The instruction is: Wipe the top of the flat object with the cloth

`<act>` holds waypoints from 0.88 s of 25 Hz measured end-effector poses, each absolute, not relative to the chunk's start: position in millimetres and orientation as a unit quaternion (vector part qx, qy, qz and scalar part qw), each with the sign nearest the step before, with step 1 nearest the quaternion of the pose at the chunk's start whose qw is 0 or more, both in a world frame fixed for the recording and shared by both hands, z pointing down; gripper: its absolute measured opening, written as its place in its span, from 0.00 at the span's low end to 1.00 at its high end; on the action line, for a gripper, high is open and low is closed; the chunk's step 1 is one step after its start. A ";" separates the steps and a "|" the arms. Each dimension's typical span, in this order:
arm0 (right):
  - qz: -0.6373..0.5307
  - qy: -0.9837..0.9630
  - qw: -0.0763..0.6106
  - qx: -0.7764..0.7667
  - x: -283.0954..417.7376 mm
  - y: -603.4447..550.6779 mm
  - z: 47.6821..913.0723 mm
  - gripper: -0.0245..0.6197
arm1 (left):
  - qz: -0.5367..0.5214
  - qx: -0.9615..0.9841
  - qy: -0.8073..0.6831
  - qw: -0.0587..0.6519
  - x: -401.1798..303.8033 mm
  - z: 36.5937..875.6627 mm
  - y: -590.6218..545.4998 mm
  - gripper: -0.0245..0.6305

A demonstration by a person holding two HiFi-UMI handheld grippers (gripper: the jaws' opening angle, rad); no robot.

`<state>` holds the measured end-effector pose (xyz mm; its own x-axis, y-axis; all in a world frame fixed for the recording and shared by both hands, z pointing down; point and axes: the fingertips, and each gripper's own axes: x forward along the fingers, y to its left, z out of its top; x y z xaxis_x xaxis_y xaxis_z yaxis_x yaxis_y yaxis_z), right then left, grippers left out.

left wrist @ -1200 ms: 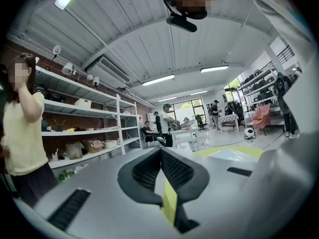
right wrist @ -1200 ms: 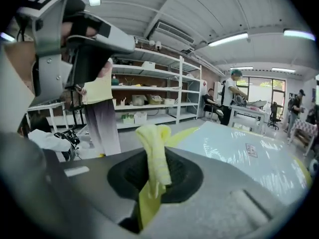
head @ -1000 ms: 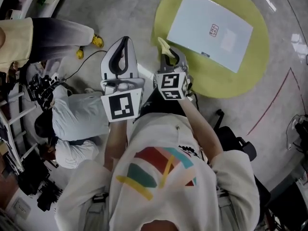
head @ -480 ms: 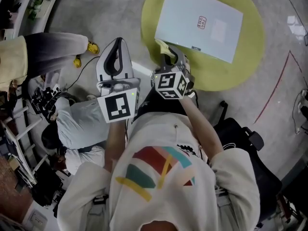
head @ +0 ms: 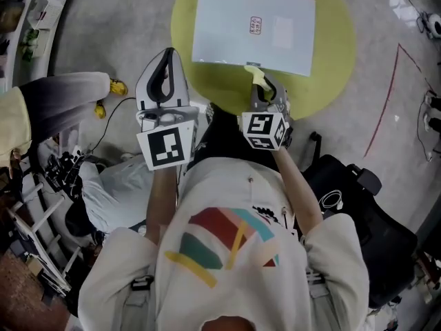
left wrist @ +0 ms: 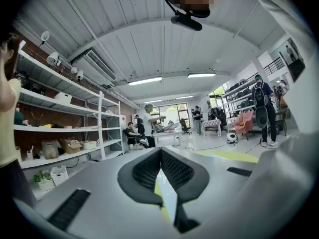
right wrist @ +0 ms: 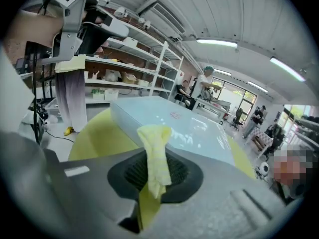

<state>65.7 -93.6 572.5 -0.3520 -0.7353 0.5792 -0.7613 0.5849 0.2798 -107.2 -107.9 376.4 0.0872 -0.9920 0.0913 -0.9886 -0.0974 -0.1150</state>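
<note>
With the right hand-held gripper (right wrist: 157, 171) pinching only a narrow fold of the yellow cloth (right wrist: 155, 151) near the edge of the white flat object (head: 234, 19) on the round yellow bench (head: 334, 61), a firm wipe may tug it loose; the left hand-held gripper (left wrist: 160, 156), pressed together empty, steadies nothing.

No writing could be read anywhere. The flat object (head: 227, 33) carried a small red mark (head: 255, 25) near the middle of its top (too small to make out). The left cube (head: 165, 148) and the right cube (head: 265, 130) bore only black-and-white square marker patterns, with no letters or numbers.
</note>
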 end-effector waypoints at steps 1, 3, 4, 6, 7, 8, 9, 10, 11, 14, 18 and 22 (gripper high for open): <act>0.025 -0.813 0.344 0.469 80.1 -94.6 573.2 0.08 | -0.073 -0.743 0.665 0.010 -100.9 377.7 -110.4 0.06; 0.028 -0.794 0.351 0.496 108.1 -96.1 573.7 0.08 | -0.072 -0.754 0.653 0.007 -88.6 379.7 -113.7 0.06; 0.028 -0.785 0.353 0.508 121.2 -96.7 573.8 0.08 | -0.070 -0.758 0.648 0.007 -82.9 380.0 -115.1 0.06; 0.029 -0.769 0.357 0.529 144.4 -97.4 573.8 0.08 | -0.065 -0.766 0.639 0.012 -72.8 379.0 -117.7 0.06; 0.031 -0.762 0.357 0.539 154.7 -97.3 573.9 0.08 | -0.062 -0.769 0.636 0.016 -68.6 377.7 -119.2 0.06; 0.034 -0.756 0.358 0.548 164.2 -96.8 573.9 0.08 | -0.061 -0.772 0.632 0.018 -64.7 376.6 -120.8 0.06; 0.038 -0.749 0.357 0.556 173.1 -96.2 574.0 0.08 | -0.063 -0.775 0.628 0.018 -61.0 376.1 -122.2 0.06; 0.041 -0.743 0.357 0.564 181.4 -95.8 574.1 0.08 | -0.065 -0.778 0.624 0.017 -57.7 375.8 -123.5 0.06; 0.044 -0.738 0.357 0.571 188.7 -95.5 574.2 0.08 | -0.066 -0.780 0.622 0.019 -55.3 374.9 -125.1 0.06; 0.053 -0.725 0.356 0.587 206.2 -95.9 576.1 0.08 | -0.055 -0.781 0.621 0.032 -51.4 369.5 -129.8 0.06; 0.059 -0.713 0.356 0.601 220.1 -98.8 578.2 0.08 | -0.062 -0.789 0.611 0.034 -44.1 369.2 -131.2 0.06; 0.064 -0.716 0.339 0.607 219.6 -96.4 574.2 0.08 | -0.067 -0.791 0.607 0.033 -39.5 371.2 -133.0 0.06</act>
<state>219.6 -96.4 574.2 -0.0330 -0.8265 0.5620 -0.9125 0.2543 0.3203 -39.5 -133.0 371.2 0.2547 -0.9648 0.0658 -0.9559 -0.2615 -0.1336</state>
